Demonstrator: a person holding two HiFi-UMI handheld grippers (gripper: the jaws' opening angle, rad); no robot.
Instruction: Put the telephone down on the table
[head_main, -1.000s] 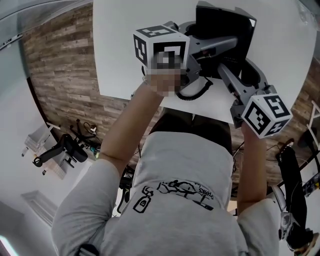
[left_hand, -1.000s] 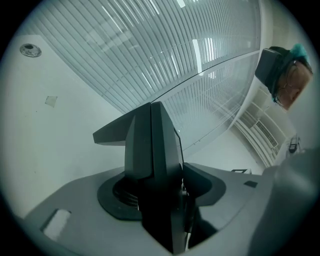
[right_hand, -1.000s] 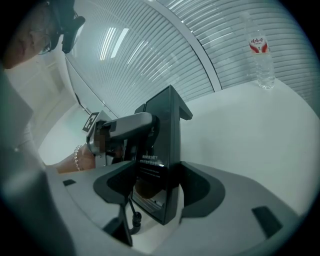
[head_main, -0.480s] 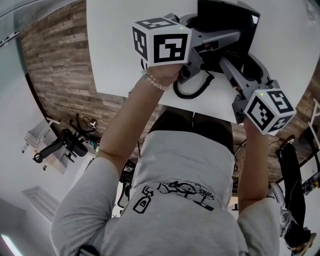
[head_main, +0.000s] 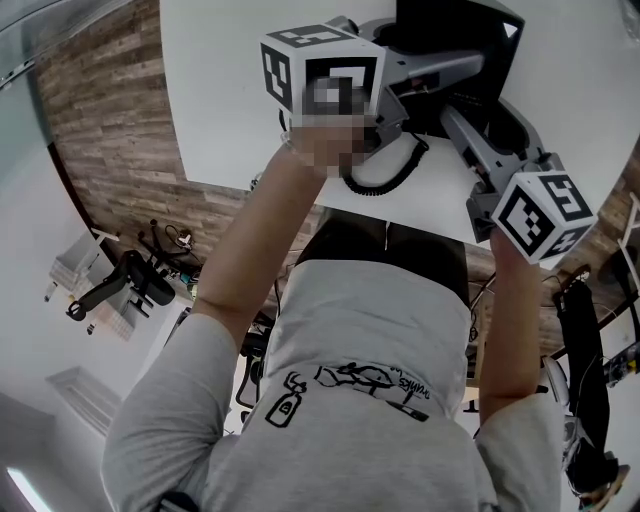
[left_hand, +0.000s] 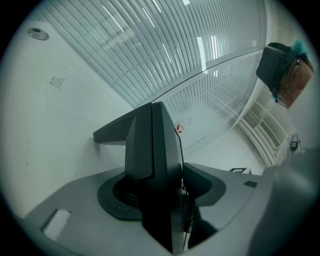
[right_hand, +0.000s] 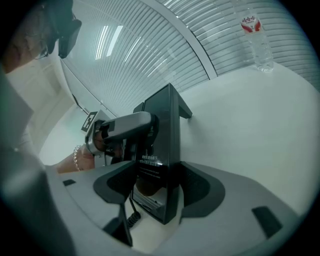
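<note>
The black telephone (head_main: 455, 45) is tipped on edge over the white table (head_main: 230, 100), held from two sides. My left gripper (head_main: 455, 75) reaches in from the left and is shut on the telephone's thin dark edge (left_hand: 155, 150). My right gripper (head_main: 448, 118) comes from the lower right and is shut on the telephone's body (right_hand: 167, 150). The coiled cord (head_main: 385, 180) hangs in a loop onto the table near its front edge and also shows as a cord (right_hand: 131, 217) under the telephone. Whether the telephone's lower edge touches the table is hidden.
A clear water bottle (right_hand: 256, 40) stands far back on the table (right_hand: 250, 125). The table's near edge (head_main: 300, 195) runs just under my hands, with wooden floor (head_main: 110, 130) beyond it. Slatted blinds fill the background of both gripper views.
</note>
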